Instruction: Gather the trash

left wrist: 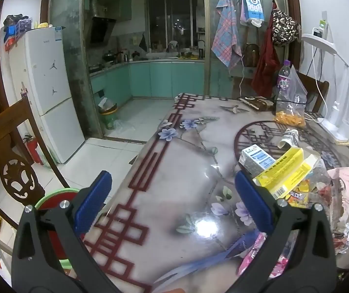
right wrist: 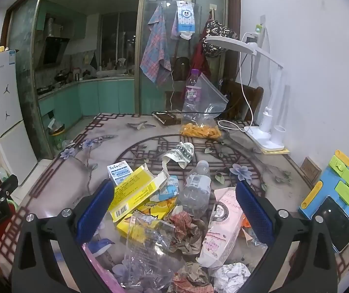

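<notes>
Both hand-held grippers stand with their blue-padded jaws spread wide and nothing between the pads: the left gripper [left wrist: 173, 200] hangs over a bare stretch of the table [left wrist: 174, 161], and the right gripper [right wrist: 174, 210] hangs over the heap of trash.

That table, under a glossy flower-patterned cover, fills most of both views. Behind it, a white fridge [left wrist: 49, 90] stands on the left beside the opening to a kitchen with green cabinets. A white desk lamp [right wrist: 267, 112] stands at the far right edge of the table, near the wall.

At the far end, a clear bag of orange snacks [right wrist: 201, 127] leans against an upright bottle with a purple cap [right wrist: 192, 85].

The trash lies in a loose pile on the near right part of the table. A yellow carton [right wrist: 133, 193] rests open at the left of the pile, with a small white and blue carton [right wrist: 119, 171] just behind it. A crushed clear water bottle [right wrist: 197, 188] lies in the middle, touching a pink and white packet [right wrist: 221, 229] on its right. Crumpled clear plastic [right wrist: 147, 249] and brown crumpled paper [right wrist: 186, 227] sit nearest the right gripper. A crumpled paper cup [right wrist: 180, 155] lies apart, just beyond the pile.
</notes>
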Demonstrator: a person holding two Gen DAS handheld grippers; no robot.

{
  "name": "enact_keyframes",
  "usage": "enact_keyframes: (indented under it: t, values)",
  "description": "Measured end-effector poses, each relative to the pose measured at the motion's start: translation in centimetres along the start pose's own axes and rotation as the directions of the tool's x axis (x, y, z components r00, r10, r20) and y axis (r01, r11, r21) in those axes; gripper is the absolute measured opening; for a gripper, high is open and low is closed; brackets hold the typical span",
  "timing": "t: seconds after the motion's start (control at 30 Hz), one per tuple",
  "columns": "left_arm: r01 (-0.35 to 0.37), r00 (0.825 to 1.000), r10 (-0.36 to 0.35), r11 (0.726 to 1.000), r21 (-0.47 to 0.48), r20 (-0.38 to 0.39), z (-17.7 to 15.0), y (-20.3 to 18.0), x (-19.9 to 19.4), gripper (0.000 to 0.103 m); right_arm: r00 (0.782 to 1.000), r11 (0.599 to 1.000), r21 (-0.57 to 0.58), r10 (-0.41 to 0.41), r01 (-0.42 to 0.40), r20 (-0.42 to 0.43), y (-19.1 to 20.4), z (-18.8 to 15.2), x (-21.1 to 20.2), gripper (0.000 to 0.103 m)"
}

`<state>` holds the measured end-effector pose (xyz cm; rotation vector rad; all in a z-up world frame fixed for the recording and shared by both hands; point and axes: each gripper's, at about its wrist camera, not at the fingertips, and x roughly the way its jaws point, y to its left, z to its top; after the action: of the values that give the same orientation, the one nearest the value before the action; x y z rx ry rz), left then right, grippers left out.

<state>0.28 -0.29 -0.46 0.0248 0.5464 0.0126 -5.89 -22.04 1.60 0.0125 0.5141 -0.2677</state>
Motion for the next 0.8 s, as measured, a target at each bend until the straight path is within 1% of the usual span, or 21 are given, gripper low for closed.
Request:
enact_keyframes:
  t: [0.8]
  values:
    - [-0.014,1.000,0.014,1.000,0.006,-0.002,-0.04,0.08,0.09,0.099,1.000,1.000,-0.008,-0.004,0.003,-0.005,0.07,-0.15,0.11,0.096]
